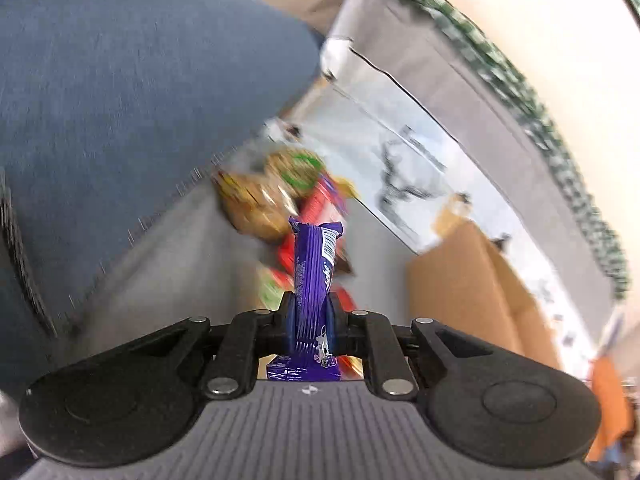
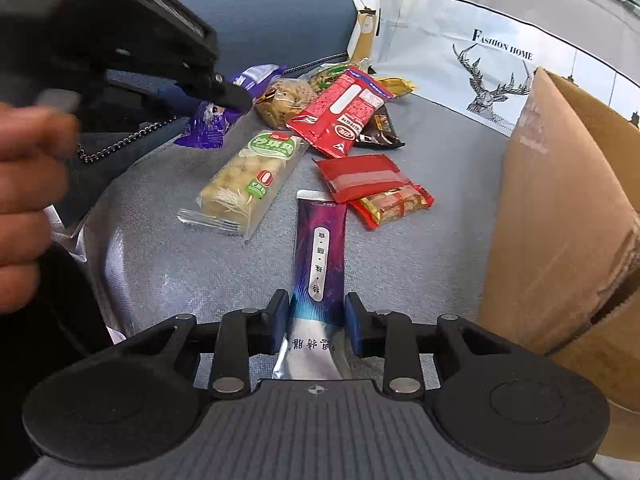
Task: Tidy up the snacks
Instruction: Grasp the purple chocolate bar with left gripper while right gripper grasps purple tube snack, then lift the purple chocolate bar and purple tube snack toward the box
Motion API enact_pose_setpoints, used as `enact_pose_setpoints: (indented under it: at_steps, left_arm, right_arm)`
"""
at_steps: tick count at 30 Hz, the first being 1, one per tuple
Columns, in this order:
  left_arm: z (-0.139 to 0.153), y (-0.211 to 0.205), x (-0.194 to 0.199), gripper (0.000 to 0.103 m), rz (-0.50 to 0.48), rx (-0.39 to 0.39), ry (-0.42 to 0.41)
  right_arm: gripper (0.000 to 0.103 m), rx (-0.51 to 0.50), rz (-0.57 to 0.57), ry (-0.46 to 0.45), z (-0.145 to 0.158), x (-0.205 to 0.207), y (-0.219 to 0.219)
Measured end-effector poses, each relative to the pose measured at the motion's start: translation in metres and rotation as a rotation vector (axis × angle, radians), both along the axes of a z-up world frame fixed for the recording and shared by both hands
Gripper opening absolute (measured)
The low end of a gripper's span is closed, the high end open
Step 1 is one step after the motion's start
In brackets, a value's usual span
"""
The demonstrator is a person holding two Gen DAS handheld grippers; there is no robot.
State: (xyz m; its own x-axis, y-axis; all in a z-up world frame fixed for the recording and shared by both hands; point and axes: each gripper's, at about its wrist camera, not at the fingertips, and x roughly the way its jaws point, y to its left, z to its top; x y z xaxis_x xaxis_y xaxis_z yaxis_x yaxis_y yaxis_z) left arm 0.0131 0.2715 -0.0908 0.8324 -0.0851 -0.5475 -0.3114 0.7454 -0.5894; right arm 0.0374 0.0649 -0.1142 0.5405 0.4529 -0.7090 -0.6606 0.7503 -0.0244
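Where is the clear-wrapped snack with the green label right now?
In the right wrist view the green-label snack lies on the grey cushion, left of centre, beside the red packets and just left of the purple pouch.

A living room in a home, with snacks spread on a sofa.
A grey woven-fabric sofa seat (image 2: 440, 248) holds scattered wrapped snack packets (image 2: 340, 112). A blue-grey fabric cushion (image 2: 264, 16) sits behind them, beside a white cushion printed with a geometric deer and "Fashion Home" (image 2: 472, 64). A brown cardboard box (image 2: 560, 220) stands on the seat.
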Motion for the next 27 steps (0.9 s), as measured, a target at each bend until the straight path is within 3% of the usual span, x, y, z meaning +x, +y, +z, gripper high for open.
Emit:
enact_pose_setpoints:
  at_steps: [3, 6, 27]
  left_arm:
    - [-0.01, -0.004, -0.001, 0.016, -0.063, -0.111, 0.025]
    - [-0.02, -0.006, 0.005, 0.016, -0.094, -0.165, 0.06]
    - [-0.026, -0.005, 0.006, 0.016, -0.07, -0.176, 0.084]
  right_arm:
    - [0.031, -0.004, -0.011, -0.005, 0.001, -0.001, -0.002]
    - [0.031, -0.009, -0.019, -0.01, 0.001, -0.002, -0.004]
    - [0.034, 0.024, -0.058, 0.016, -0.002, 0.003, -0.008]
